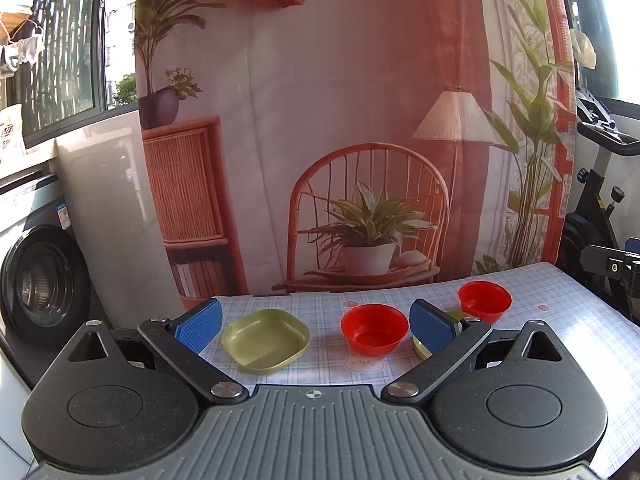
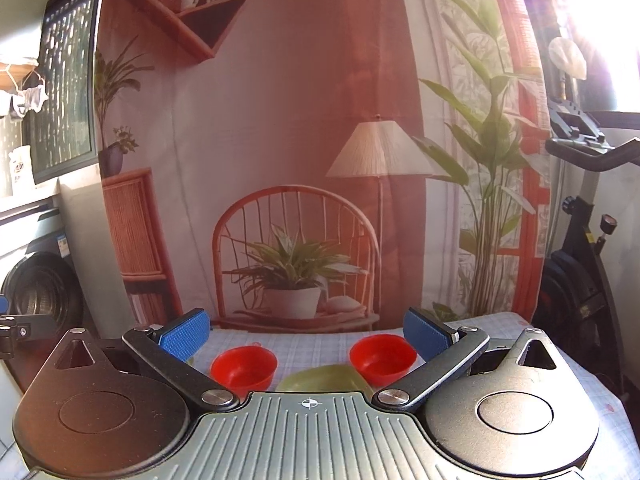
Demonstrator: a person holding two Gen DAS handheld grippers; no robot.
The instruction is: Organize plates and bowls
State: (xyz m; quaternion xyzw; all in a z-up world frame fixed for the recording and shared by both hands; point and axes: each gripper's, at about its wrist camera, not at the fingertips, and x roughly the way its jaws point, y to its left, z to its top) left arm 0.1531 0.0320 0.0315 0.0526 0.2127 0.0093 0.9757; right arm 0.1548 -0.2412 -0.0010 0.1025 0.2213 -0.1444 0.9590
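- Left gripper [image 1: 316, 326]: nearest in the left wrist view, jaws spread wide, blue pads [image 1: 199, 326] holding nothing, above the near edge of the checked tablecloth [image 1: 560, 320].
- Green square plate [image 1: 265, 340]: on the cloth, near left, just beside the left pad, not touching it.
- Near red bowl [image 1: 374, 330]: upright, right of the plate, between the pads.
- Far red bowl [image 1: 485, 301]: upright, far right, apart from the near one.
- Second green plate [image 1: 422, 347]: mostly hidden behind the right pad; shape cannot be told.
- Right gripper [image 2: 307, 338]: jaws wide apart, empty.
- Right wrist view: both bowls lie between the pads, with a green plate [image 2: 324, 378] nearer, partly hidden by the gripper body.
- Printed backdrop [image 1: 320, 140]: hangs behind the table.
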